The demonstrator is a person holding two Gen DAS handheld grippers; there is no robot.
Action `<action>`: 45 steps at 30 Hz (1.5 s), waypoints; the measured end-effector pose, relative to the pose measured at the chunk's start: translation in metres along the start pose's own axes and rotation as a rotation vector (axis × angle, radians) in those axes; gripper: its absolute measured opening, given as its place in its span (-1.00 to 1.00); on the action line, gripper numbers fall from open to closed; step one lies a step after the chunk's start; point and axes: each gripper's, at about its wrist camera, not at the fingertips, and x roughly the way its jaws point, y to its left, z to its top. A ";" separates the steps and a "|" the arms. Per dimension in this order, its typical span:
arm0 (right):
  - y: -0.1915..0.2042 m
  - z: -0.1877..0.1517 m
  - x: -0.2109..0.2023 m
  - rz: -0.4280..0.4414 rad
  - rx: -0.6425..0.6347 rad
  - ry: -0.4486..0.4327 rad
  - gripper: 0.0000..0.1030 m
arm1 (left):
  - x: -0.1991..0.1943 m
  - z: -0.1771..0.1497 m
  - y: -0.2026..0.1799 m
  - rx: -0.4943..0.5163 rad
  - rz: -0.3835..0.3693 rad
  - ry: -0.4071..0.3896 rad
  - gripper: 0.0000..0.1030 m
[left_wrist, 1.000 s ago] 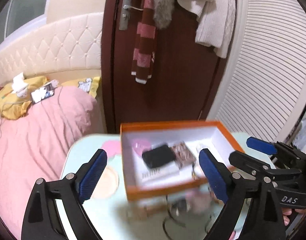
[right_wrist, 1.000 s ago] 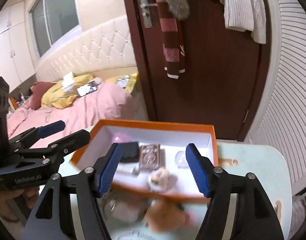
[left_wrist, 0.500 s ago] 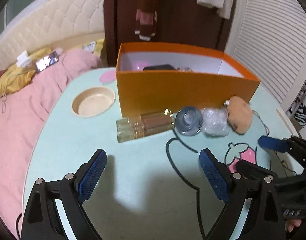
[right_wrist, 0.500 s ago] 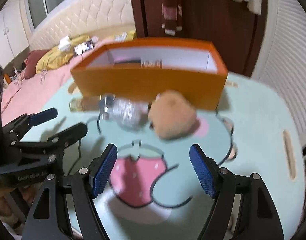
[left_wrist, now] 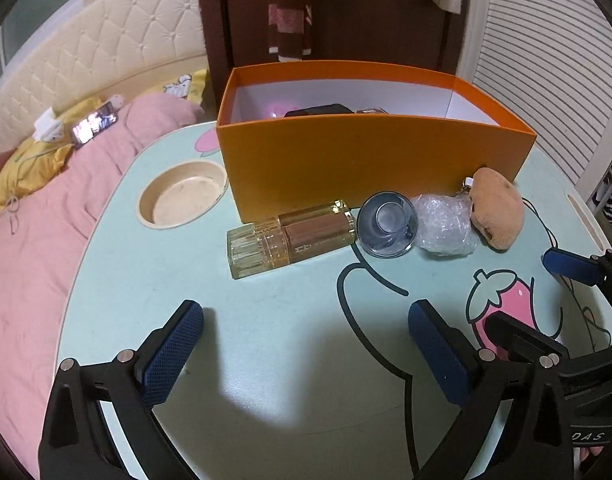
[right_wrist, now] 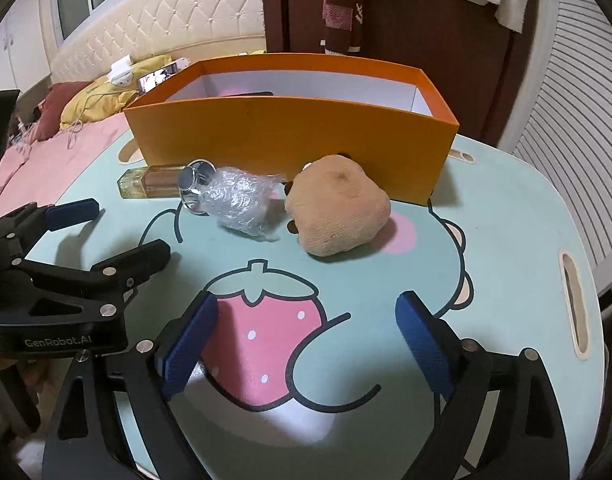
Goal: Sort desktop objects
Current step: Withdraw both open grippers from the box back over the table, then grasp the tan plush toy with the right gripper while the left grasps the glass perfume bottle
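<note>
An orange box [left_wrist: 370, 160] stands at the back of the pale green cartoon table [left_wrist: 266, 360], with a black item [left_wrist: 318, 111] inside. In front of it lie a clear perfume bottle [left_wrist: 290, 238], a round glass-and-metal piece [left_wrist: 387, 224], a bubble-wrap bundle [left_wrist: 444, 224] and a brown plush toy [left_wrist: 497, 208]. My left gripper [left_wrist: 306, 316] hovers short of the bottle, jaws opening, nothing between them. My right gripper [right_wrist: 306, 304] hangs over the strawberry print, short of the plush toy [right_wrist: 338, 210], jaws opening and empty. Each gripper shows in the other's view.
A round cup recess [left_wrist: 184, 194] sits in the table left of the box. A bed with a pink blanket [left_wrist: 46, 220] borders the left edge. A slot handle [right_wrist: 572, 304] cuts the table's right side. A dark door [left_wrist: 346, 12] stands behind.
Both grippers have sunk from above the box to low over the table in front of it, tilting down. The jaws of both have widened, the right ones more.
</note>
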 end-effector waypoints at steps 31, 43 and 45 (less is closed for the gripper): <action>-0.040 0.049 0.009 0.032 0.111 0.006 0.73 | 0.001 0.003 0.005 0.005 -0.016 0.003 0.98; -0.039 0.037 -0.003 0.031 0.109 -0.033 -0.23 | -0.014 0.007 0.031 -0.093 -0.199 -0.076 0.98; -0.042 0.031 -0.007 0.036 0.114 -0.039 -0.23 | -0.018 0.012 0.040 -0.099 -0.185 -0.098 0.96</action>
